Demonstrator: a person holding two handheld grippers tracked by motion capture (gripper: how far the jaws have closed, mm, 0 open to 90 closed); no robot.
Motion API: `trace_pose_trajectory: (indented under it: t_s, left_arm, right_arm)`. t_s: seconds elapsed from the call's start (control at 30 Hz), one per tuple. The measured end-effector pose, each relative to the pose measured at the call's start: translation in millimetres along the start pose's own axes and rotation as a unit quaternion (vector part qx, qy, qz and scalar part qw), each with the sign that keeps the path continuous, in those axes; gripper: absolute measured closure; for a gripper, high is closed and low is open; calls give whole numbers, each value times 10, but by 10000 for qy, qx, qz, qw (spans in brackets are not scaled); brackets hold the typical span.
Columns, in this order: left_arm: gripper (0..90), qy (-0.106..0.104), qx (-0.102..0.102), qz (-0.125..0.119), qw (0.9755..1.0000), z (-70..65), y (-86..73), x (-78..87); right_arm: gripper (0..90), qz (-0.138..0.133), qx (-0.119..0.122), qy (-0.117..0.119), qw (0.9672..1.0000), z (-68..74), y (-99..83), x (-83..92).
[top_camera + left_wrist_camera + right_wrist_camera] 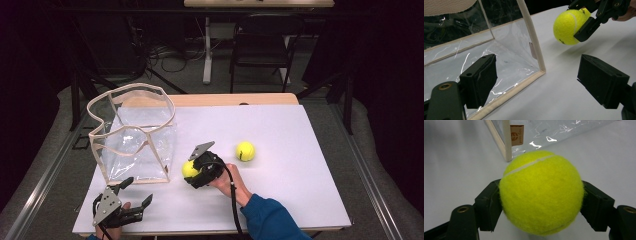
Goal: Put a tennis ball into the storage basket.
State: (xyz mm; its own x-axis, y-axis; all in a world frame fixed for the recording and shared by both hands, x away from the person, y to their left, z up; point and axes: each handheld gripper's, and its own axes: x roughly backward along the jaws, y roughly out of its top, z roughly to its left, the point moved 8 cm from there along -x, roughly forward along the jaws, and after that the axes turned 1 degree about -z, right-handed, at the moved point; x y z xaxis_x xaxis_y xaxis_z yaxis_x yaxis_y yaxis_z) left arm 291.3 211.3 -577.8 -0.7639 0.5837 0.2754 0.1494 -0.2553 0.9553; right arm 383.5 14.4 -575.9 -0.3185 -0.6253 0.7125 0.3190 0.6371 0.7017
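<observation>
- Jaws of the right gripper (192, 172) are clamped on a yellow tennis ball (189, 169); in the right gripper view both black pads press the ball's (541, 192) sides, one on each flank, with the white seam running across its top.
- Held ball sits above the white table top (280, 200), casting a shadow on the surface in the left gripper view (568, 27); whether it touches the surface I cannot tell.
- Ball position: near-centre of the table, just to the right of the near right corner of the clear bag (135, 135).
- Right hand (230, 182) comes in from the near right, blue sleeve (270, 217) behind it.
- Bag: transparent plastic with cream fabric edging, standing upright on the left half of the table, mouth open at the top; a small brown label (516, 132) hangs at its corner seam.
- Left gripper (135, 192) rests at the near left edge; jaws stand wide apart with nothing between them, pointing towards the bag's corner.
- Second tennis ball (245, 151) lies on the table to the right of the held one, apart from it.
</observation>
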Motion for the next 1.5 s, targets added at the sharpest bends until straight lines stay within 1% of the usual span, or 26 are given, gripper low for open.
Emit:
trace_pose_trajectory:
  t_s: [0.23, 0.33, 0.73, 1.1, 1.5]
  left_arm:
    - [158, 7, -3, -2, 10000, -3, 1, -1]
    - [158, -1, -15, -11, 10000, -6, 4, 0]
    - [158, 12, -16, -11, 10000, -4, 4, 4]
    - [158, 6, -10, -6, 10000, -3, 1, 4]
    - [158, 12, -2, -12, 10000, 0, 1, 6]
  right_arm:
    - [259, -76, -30, -27, 10000, -20, 3, 42]
    - [260, -69, -52, -37, 10000, -26, 0, 53]
    - [260, -171, -32, -85, 9998, -37, 34, 111]
    - [260, -371, -56, -201, 9991, -90, 94, 234]
    - [260, -492, -47, -313, 9983, -145, 132, 350]
